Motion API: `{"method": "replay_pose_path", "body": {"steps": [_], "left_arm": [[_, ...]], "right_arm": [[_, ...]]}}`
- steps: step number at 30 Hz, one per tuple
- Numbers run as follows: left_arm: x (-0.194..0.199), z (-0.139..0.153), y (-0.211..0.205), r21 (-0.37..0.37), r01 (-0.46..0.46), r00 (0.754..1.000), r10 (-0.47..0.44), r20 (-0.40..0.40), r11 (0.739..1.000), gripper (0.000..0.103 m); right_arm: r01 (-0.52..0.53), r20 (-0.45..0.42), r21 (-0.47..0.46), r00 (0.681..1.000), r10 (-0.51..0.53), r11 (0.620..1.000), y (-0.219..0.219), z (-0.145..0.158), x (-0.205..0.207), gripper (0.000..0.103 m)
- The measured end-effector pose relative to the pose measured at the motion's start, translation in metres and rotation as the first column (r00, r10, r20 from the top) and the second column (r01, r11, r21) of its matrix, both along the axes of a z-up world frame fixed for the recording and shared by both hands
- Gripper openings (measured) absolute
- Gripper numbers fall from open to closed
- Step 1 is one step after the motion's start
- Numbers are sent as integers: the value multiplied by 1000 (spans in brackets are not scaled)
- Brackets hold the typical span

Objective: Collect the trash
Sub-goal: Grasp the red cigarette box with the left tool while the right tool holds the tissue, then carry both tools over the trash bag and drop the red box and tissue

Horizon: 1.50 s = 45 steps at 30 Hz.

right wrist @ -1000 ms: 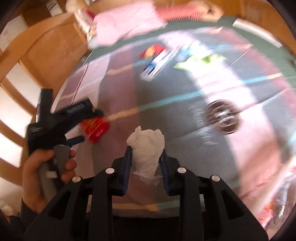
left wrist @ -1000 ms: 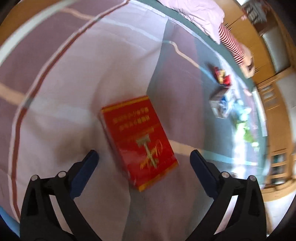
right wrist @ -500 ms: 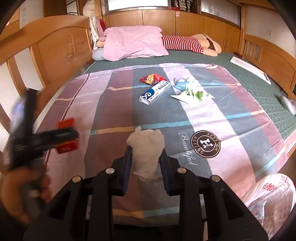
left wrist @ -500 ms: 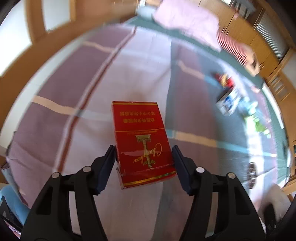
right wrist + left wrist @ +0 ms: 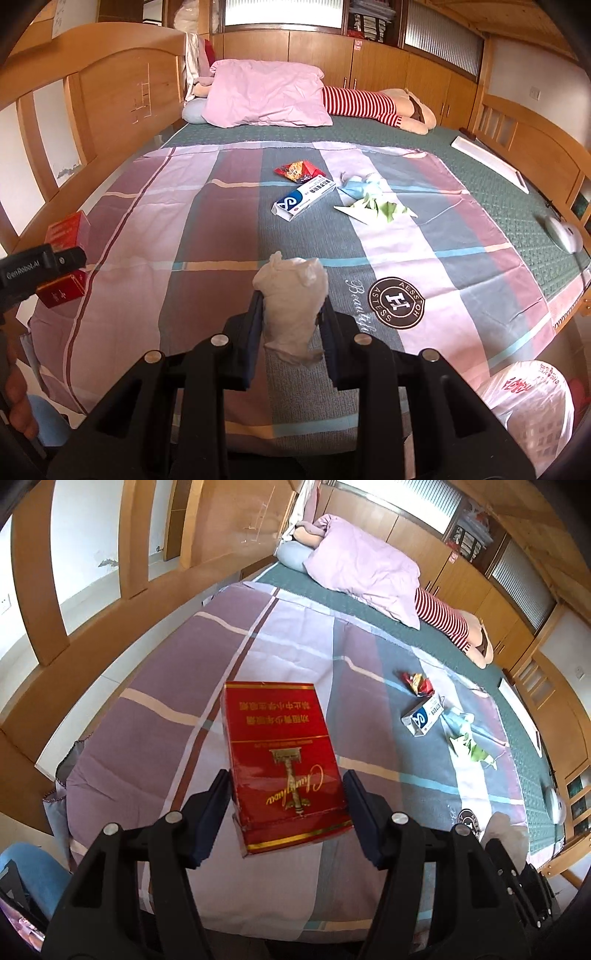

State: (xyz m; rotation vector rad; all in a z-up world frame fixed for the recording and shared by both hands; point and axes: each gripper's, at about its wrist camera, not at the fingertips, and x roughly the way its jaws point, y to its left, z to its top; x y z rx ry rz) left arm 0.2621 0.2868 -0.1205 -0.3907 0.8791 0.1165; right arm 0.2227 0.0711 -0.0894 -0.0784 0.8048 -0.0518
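Observation:
A red cigarette box (image 5: 284,760) with gold print hangs above the striped bedsheet (image 5: 177,709), clamped between the pads of my left gripper (image 5: 288,805). The right wrist view shows the same box (image 5: 66,229) at the far left, under the left gripper's black body. My right gripper (image 5: 291,314) is shut on a crumpled white tissue (image 5: 291,299), held over the sheet's (image 5: 207,236) near half. Further up the bed lie a red snack wrapper (image 5: 299,170), a white and blue carton (image 5: 304,195), a light blue mask (image 5: 364,184) and green and white paper scraps (image 5: 376,207).
A white plastic bag (image 5: 524,402) with red print stands at the bed's near right corner. A pink pillow (image 5: 266,92) and a striped plush toy (image 5: 373,105) lie at the headboard. Wooden rails (image 5: 535,147) border both sides. A hand (image 5: 16,384) holds the left gripper.
My left gripper closed on the red box and lifted it off the sheet. The right gripper kept hold of the tissue and tilted up a little, so more of the bed shows.

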Motion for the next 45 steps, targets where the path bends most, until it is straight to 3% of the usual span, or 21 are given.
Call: {"method": "replay_pose_path", "body": {"steps": [15, 23, 25, 28, 31, 35, 39, 41, 42, 43, 45], "left_arm": [[-3, 0, -6, 1, 53, 999, -53, -5, 999, 63], [-2, -1, -10, 11, 78, 997, -78, 9, 997, 63], [-3, 0, -14, -8, 105, 994, -105, 23, 994, 63], [-3, 2, -19, -88, 176, 984, -172, 54, 980, 62], [-4, 6, -31, -171, 275, 960, -260, 104, 946, 62], [-10, 12, -57, -211, 398, 914, -367, 170, 893, 62], [-18, 15, -88, -240, 517, 853, -471, 225, 822, 62], [-22, 16, -103, -244, 558, 827, -510, 237, 793, 62], [-25, 17, -112, -239, 581, 812, -532, 241, 778, 62], [-26, 18, -120, -236, 598, 799, -549, 244, 766, 62], [-33, 19, -137, -239, 645, 763, -594, 256, 726, 62]], "right_arm": [[28, -6, 0, 1000, -28, 1000, -3, 1, 1, 30], [36, 11, 68, 999, -36, 997, -15, 5, 0, 30], [49, 29, 114, 998, -53, 992, -29, 13, -3, 30], [32, 25, 93, 999, -35, 995, -51, 31, -9, 30], [24, -20, 103, 1000, -22, 994, -84, 45, -21, 30], [87, -122, 124, 990, -71, 989, -141, 50, -49, 30], [164, -337, 56, 932, -136, 985, -178, 20, -74, 32], [195, -460, 77, 877, -139, 978, -193, -2, -85, 50], [226, -479, 94, 864, -155, 970, -201, -7, -90, 56], [282, -476, 111, 857, -198, 953, -214, -6, -97, 63], [368, -422, 112, 859, -291, 923, -232, 5, -105, 67]]}}
